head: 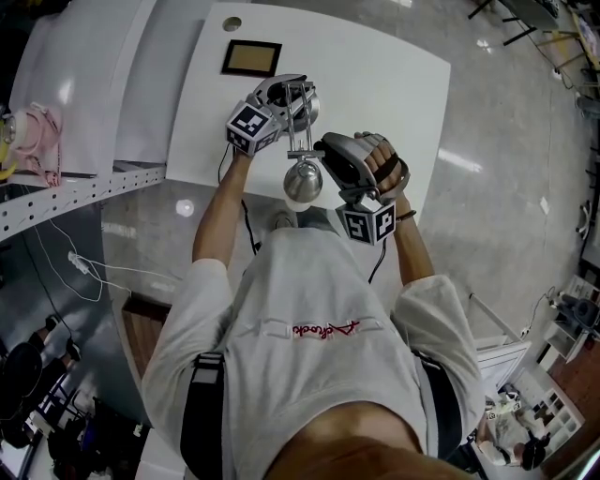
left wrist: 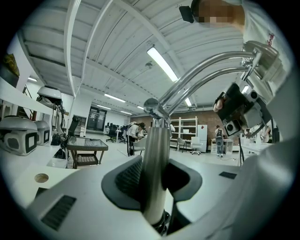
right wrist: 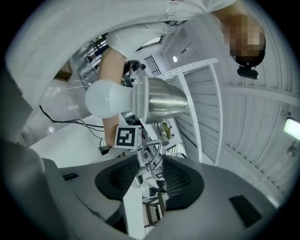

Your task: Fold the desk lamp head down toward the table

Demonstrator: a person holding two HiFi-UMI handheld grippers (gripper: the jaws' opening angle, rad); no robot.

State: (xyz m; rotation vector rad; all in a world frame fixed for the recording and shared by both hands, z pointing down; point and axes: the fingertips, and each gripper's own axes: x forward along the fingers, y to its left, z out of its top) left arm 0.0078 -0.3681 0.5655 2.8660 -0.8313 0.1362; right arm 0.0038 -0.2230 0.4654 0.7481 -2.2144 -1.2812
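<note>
A chrome desk lamp stands on the white table. In the left gripper view its upright post runs between the dark pads, and my left gripper is shut on it. The lamp's twin curved arms rise to the right. In the head view the left gripper sits at the post, and the lamp head hangs toward me. My right gripper is just right of that head. Its jaws stand open with nothing between them; the lamp head and white bulb lie above them.
A dark framed panel and a round hole lie at the table's far side. A black cable drops off the near edge. A white perforated shelf stands to the left. The left gripper's marker cube shows beyond the right jaws.
</note>
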